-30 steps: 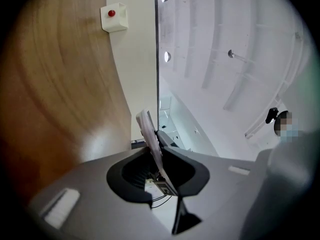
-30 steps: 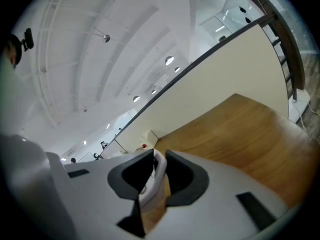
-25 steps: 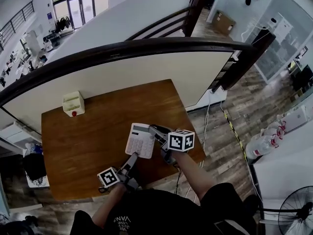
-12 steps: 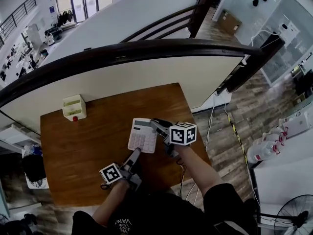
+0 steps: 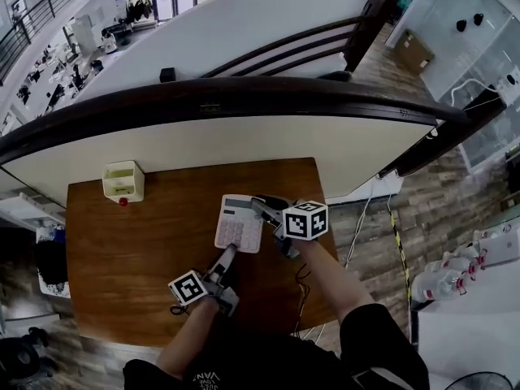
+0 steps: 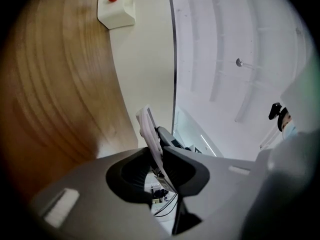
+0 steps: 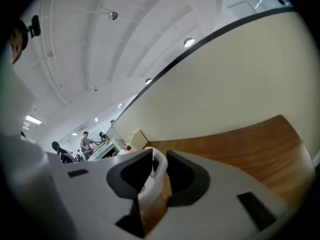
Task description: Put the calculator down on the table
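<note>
**Calculator held over the table, both tongs on it**

Head view: The calculator (image 5: 239, 223) sits keys-up over the middle of the brown table (image 5: 130, 250). My left gripper (image 5: 231, 252) comes at its near edge, my right gripper (image 5: 258, 207) at its right edge. A cream box (image 5: 123, 181) with a red button stands well apart, at the far left corner. I cannot tell whether the calculator touches the wood.

Left gripper view: My left gripper (image 6: 156, 151) pinches the calculator (image 6: 146, 124), seen edge-on as a thin white slab between the pads. Table (image 6: 55, 94) and box (image 6: 116, 6) lie beyond.

Right gripper view: My right gripper (image 7: 159, 151) has just been easing its jaws apart. The calculator's rounded white edge (image 7: 151, 181) sits between them, and the pads look to be on it. Table (image 7: 240, 144) lies beyond.
</note>
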Demonstrator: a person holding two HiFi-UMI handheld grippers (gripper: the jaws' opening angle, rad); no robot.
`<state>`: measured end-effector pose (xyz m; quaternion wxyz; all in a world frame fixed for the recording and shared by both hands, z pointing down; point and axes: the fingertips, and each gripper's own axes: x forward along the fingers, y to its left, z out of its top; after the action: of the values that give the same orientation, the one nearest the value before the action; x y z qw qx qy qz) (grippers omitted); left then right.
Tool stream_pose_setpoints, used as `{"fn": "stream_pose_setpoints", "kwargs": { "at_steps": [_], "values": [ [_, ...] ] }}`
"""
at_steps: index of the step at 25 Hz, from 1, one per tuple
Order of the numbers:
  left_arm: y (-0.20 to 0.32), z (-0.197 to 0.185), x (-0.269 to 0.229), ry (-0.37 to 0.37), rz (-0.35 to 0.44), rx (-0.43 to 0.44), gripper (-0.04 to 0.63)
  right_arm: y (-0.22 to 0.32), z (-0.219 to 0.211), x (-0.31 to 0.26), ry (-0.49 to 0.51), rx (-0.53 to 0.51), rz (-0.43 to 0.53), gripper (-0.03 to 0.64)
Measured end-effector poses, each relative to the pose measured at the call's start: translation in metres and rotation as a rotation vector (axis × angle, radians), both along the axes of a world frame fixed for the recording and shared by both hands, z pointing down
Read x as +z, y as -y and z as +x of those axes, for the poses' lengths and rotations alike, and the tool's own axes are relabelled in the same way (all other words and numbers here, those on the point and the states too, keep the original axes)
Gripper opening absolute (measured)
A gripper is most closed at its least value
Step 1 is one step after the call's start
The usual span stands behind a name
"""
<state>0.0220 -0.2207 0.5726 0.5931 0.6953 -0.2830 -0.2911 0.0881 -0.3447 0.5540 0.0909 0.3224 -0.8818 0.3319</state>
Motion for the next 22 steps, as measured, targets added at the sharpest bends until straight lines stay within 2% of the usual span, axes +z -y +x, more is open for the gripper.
{"fn": "stream_pose_setpoints", "kwargs": {
  "at_steps": [4, 10, 22],
  "values": [
    [0.027, 0.006, 0.014, 0.022, -0.001, -0.045, 0.069, 0.028, 0.003, 0.013, 0.017, -0.009, -0.01, 0.078],
    [0.063, 0.007, 0.032, 0.028, -0.043, -0.114, 0.067, 0.069, -0.003, 0.035, 0.024, -0.03, -0.026, 0.08],
    [0.097, -0.004, 0.063, 0.027, -0.123, -0.223, 0.066, 0.104, -0.022, 0.076, -0.014, -0.026, 0.006, 0.08]
  ]
}}
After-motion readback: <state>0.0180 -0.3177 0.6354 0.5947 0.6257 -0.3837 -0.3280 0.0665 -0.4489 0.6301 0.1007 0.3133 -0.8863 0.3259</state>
